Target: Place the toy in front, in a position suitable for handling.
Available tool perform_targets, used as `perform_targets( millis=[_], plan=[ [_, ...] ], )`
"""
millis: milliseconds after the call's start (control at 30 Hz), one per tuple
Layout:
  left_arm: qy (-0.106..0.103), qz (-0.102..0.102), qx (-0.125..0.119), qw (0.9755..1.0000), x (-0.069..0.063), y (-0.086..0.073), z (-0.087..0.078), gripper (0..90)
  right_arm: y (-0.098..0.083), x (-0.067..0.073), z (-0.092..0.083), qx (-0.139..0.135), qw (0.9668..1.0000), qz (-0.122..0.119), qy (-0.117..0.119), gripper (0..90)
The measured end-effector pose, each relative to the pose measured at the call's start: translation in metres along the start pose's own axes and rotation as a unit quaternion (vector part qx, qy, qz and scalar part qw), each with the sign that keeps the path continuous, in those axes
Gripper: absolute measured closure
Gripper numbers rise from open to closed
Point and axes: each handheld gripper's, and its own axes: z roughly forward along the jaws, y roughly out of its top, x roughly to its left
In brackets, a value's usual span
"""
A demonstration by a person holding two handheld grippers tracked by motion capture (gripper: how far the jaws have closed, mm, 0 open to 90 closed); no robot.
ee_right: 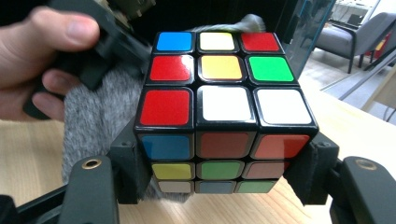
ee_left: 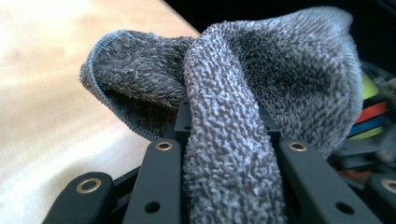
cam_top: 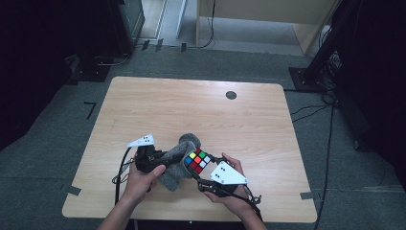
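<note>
Wooden table (cam_top: 191, 105), pale, on grey carpet, with a small dark round disc (cam_top: 231, 95) near its far edge. Grey terry cloth (cam_top: 178, 160) bunched near the front edge of the table, folded and lifted, pressed against the left side of the cube. Puzzle cube (cam_top: 198, 160) with 3 rows of coloured tiles per face, raised just above the table near the front edge, between both hands, touching the cloth. Left gripper (cam_top: 152, 160) to the left of the cloth, fingers (ee_left: 163, 186) clenched tight on a fold of it, the cloth spilling up and over them. Right gripper (cam_top: 210, 179) to the right and below the cube, fingers (ee_right: 128, 170) grasping the cube by 2 opposite sides, pads pressed flat on its lower rows. Left hand (cam_top: 141, 179) and right hand (cam_top: 234, 191) wrapped around the gripper handles.
</note>
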Motion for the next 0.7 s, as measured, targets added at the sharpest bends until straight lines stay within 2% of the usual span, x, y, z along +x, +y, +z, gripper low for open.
perform_targets(
  millis=[67,100,167,200,233,300,367,433,500,533,567,600,633,667,700],
  plan=[
    [0.021,0.015,-0.005,0.9997,-0.006,0.000,0.000,72.6,-0.002,-0.001,0.001,0.001,1.0000,0.006,0.004,34.4],
    [0.021,0.018,-0.010,0.9996,-0.008,0.001,-0.001,72.9,-0.004,-0.002,0.001,0.000,0.9999,0.013,0.008,34.4],
    [-0.003,0.016,-0.029,0.9994,-0.009,0.003,-0.005,72.4,-0.004,-0.006,0.000,-0.001,0.9998,0.021,0.005,34.5],
    [-0.028,0.012,-0.043,0.9986,-0.010,0.004,-0.007,71.6,-0.004,-0.007,0.001,0.007,0.9998,0.017,-0.002,34.4],
    [-0.032,0.015,-0.050,0.9981,-0.011,0.005,-0.008,71.3,-0.004,-0.007,0.002,0.018,0.9997,0.009,-0.015,34.4],
    [-0.020,0.037,-0.045,0.9981,-0.015,0.006,-0.007,71.1,-0.007,-0.007,0.003,0.024,0.9995,0.013,-0.017,34.4],
    [-0.004,0.041,-0.033,0.9986,-0.014,0.005,-0.005,71.1,-0.006,-0.006,0.003,0.022,0.9995,0.009,-0.021,34.4],
    [0.032,0.049,-0.013,0.9982,-0.009,0.001,-0.003,71.5,-0.002,-0.008,-0.001,0.008,0.9997,0.011,-0.021,34.4],
    [0.043,0.064,-0.005,0.9970,-0.008,-0.002,-0.002,72.2,0.002,-0.011,-0.006,-0.003,0.9994,0.013,-0.032,34.4],
    [0.049,0.083,-0.002,0.9953,-0.010,-0.003,-0.001,72.7,0.004,-0.012,-0.008,-0.006,0.9991,0.013,-0.040,34.5],
    [0.052,0.120,0.005,0.9914,-0.014,-0.004,0.001,73.2,0.006,-0.013,-0.010,-0.011,0.9989,0.017,-0.042,34.4],
    [0.050,0.143,0.012,0.9884,-0.017,-0.005,0.003,73.5,0.007,-0.015,-0.012,-0.019,0.9987,0.025,-0.040,34.4],
    [0.049,0.177,0.024,0.9827,-0.022,-0.007,0.006,73.5,0.008,-0.015,-0.013,-0.023,0.9985,0.034,-0.038,34.4],
    [0.045,0.216,0.035,0.9747,-0.028,-0.010,0.011,73.5,0.009,-0.016,-0.014,-0.029,0.9981,0.045,-0.031,34.4],
    [0.041,0.235,0.037,0.9704,-0.032,-0.011,0.013,73.5,0.009,-0.017,-0.014,-0.035,0.9976,0.056,-0.020,34.4]
  ],
)
